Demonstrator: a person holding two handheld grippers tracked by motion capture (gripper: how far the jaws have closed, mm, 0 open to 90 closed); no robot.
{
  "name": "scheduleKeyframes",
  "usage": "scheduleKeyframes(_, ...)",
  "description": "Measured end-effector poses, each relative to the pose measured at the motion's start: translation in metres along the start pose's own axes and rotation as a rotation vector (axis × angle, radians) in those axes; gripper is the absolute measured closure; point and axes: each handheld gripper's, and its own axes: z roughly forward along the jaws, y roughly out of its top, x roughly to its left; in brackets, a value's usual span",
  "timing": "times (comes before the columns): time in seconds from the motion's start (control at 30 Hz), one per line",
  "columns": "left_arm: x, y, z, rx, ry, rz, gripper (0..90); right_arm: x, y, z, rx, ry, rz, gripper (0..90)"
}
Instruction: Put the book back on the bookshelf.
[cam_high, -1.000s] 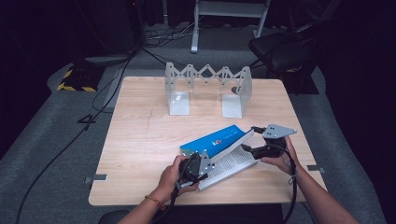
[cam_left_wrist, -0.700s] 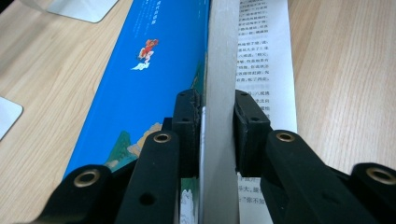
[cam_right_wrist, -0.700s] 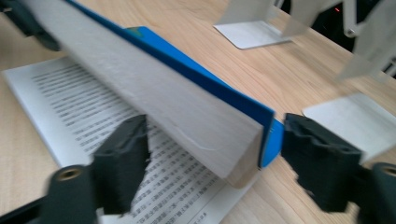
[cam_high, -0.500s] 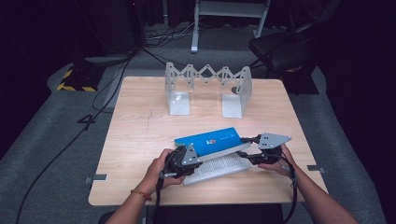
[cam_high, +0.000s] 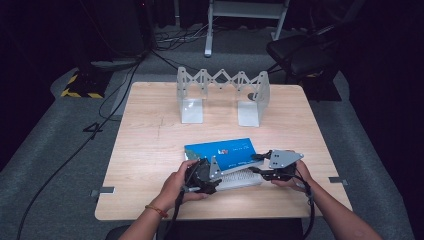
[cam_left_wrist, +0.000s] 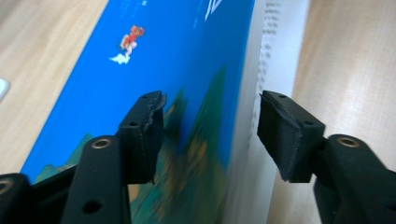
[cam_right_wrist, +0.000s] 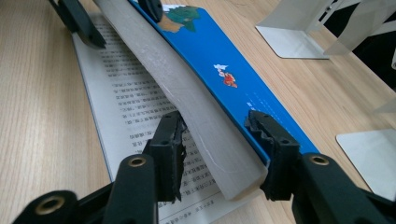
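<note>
1. A blue paperback book (cam_high: 222, 152) is lying near the desk's (cam_high: 150, 150) front edge, its cover and page block lifting off one flat printed page.
2. Left hand-held gripper (cam_left_wrist: 210, 123) and right hand-held gripper (cam_right_wrist: 224, 140) are straddling the block, jaws apart.
3. The block is sagging, likely light and floppy; pinching near the spine looks safest.

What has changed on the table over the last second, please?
The blue book has been swung round to lie more square to the table edge and is closing over its open page. Both hands came nearer the person, the left gripper and right gripper straddling its ends. The metal rack stayed put.
</note>
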Motion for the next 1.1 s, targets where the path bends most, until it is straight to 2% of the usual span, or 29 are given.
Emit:
scheduleKeyframes(0.07, 0.000, 0.002, 0.002, 0.065, 0.058, -0.030, 40.1, 0.002, 0.002, 0.002, 0.004, -0.003, -0.006, 58.8)
scheduleKeyframes(0.13, -0.001, 0.002, 0.000, 0.056, 0.068, -0.031, 40.9, 0.005, 0.004, 0.005, 0.003, 0.004, -0.008, 60.4)
scheduleKeyframes(0.27, -0.001, 0.001, 0.001, 0.072, 0.135, -0.042, 50.0, 0.012, 0.010, 0.010, 0.006, 0.008, -0.021, 62.7)
scheduleKeyframes(0.37, 0.002, -0.002, 0.002, 0.065, 0.131, -0.049, 55.3, 0.015, 0.014, 0.014, 0.008, 0.008, -0.025, 63.8)
scheduleKeyframes(0.4, 0.003, -0.004, 0.001, 0.056, 0.134, -0.033, 55.3, 0.015, 0.014, 0.014, 0.008, 0.008, -0.025, 63.8)
scheduleKeyframes(0.47, 0.004, -0.007, 0.000, 0.042, 0.134, 0.012, 61.4, 0.015, 0.014, 0.016, -0.006, 0.016, -0.014, 62.1)
scheduleKeyframes(0.57, 0.007, -0.010, -0.001, 0.024, 0.115, 0.037, 64.6, 0.009, 0.011, 0.018, -0.033, 0.047, 0.005, 56.5)
scheduleKeyframes(0.63, 0.010, -0.012, -0.003, 0.003, 0.103, 0.033, 65.6, 0.005, 0.007, 0.020, -0.034, 0.044, 0.005, 56.4)
scheduleKeyframes(0.7, 0.013, -0.013, -0.003, -0.010, 0.080, 0.027, 65.8, 0.001, 0.003, 0.024, -0.008, 0.019, -0.035, 59.5)
scheduleKeyframes(0.73, 0.014, -0.013, -0.003, -0.015, 0.071, 0.019, 65.6, -0.002, 0.002, 0.024, -0.014, 0.035, -0.032, 61.2)
scheduleKeyframes(0.8, 0.017, -0.013, -0.003, -0.027, 0.056, -0.002, 63.9, -0.003, 0.004, 0.024, -0.006, 0.044, -0.056, 64.2)
scheduleKeyframes(0.83, 0.018, -0.012, -0.003, -0.020, 0.049, -0.024, 61.5, -0.003, 0.005, 0.023, 0.000, 0.040, -0.059, 65.6)
scheduleKeyframes(0.9, 0.018, -0.010, -0.004, -0.026, 0.046, -0.035, 57.5, 0.000, 0.009, 0.021, 0.019, 0.021, -0.094, 67.8)
scheduleKeyframes(0.97, 0.017, -0.006, -0.002, -0.015, 0.047, -0.050, 52.3, 0.003, 0.014, 0.018, 0.016, 0.019, -0.095, 69.2)
scheduleKeyframes(1.03, 0.013, -0.001, 0.001, -0.004, 0.037, -0.046, 43.7, 0.009, 0.019, 0.014, 0.026, 0.003, -0.126, 70.4)
scheduleKeyframes(1.1, 0.009, 0.003, 0.002, 0.005, 0.041, -0.034, 42.0, 0.016, 0.025, 0.010, 0.037, -0.002, -0.138, 71.3)
